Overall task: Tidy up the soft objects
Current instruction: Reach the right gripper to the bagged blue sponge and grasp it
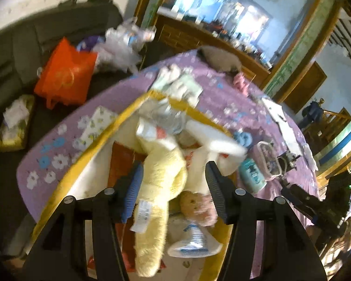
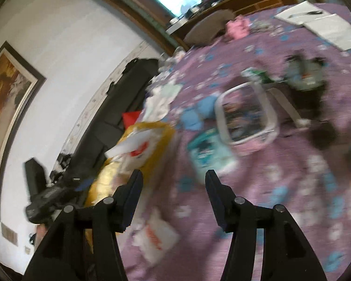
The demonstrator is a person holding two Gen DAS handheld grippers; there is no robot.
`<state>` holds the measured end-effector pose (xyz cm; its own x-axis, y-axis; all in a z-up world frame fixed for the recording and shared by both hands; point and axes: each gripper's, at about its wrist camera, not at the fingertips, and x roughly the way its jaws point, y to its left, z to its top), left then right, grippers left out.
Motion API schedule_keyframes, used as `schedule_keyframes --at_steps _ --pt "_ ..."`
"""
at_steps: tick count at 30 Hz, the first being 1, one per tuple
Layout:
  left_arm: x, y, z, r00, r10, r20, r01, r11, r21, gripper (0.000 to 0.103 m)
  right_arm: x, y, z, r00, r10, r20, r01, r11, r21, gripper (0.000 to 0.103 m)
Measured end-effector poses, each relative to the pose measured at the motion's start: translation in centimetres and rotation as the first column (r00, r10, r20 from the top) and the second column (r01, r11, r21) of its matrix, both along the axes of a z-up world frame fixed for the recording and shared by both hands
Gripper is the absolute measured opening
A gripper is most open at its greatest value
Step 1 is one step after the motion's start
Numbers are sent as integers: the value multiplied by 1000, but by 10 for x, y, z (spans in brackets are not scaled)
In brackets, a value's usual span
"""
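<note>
- Purple floral surface (image 2: 280, 187), cluttered; dark sofa (image 1: 23, 46) and orange bag (image 1: 65, 75) behind.
- Pale yellow plush toy (image 1: 159, 182), fuzzy, lies in the yellow-rimmed box (image 1: 65, 178).
- Left gripper (image 1: 173, 187) jaws wide apart above it; right gripper (image 2: 173, 196) jaws spread, empty.

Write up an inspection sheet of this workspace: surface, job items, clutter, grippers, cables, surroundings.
Surface: table under a purple floral cloth, crowded.
Job's things: yellow-rimmed box on the table holds a yellow plush toy, a small doll and white packets. Blue soft item lies loose on the cloth.
Clutter: teal wipes pack, clear zip pouch, papers, pink item, white plastic bag.
Grippers: left gripper over the box, jaws open either side of the plush; right gripper above the cloth, jaws open, holding nothing.
Cables: nothing seen.
Surroundings: dark sofa with an orange bag, wooden cabinet, framed picture.
</note>
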<state>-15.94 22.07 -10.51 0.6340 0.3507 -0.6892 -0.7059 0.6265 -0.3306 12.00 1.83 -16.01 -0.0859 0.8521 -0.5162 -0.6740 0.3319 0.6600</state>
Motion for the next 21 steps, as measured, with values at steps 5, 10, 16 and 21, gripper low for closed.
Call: schedule_keyframes --at_steps 5,10,16,21 --pt "16 -35 18 995 -99 34 96 992 85 55 12 -8 -15 990 -137 44 141 985 -95 55" --pt "44 -66 10 976 -217 -11 218 975 37 55 19 -10 -23 975 -207 81 219 960 -175 55" --pt "67 -93 -5 956 -284 -73 285 959 7 55 24 -10 -35 976 -212 53 219 950 -224 55" --pt "71 -99 -13 952 -291 -93 291 957 -14 55 25 -13 -36 975 -219 34 221 951 -214 56"
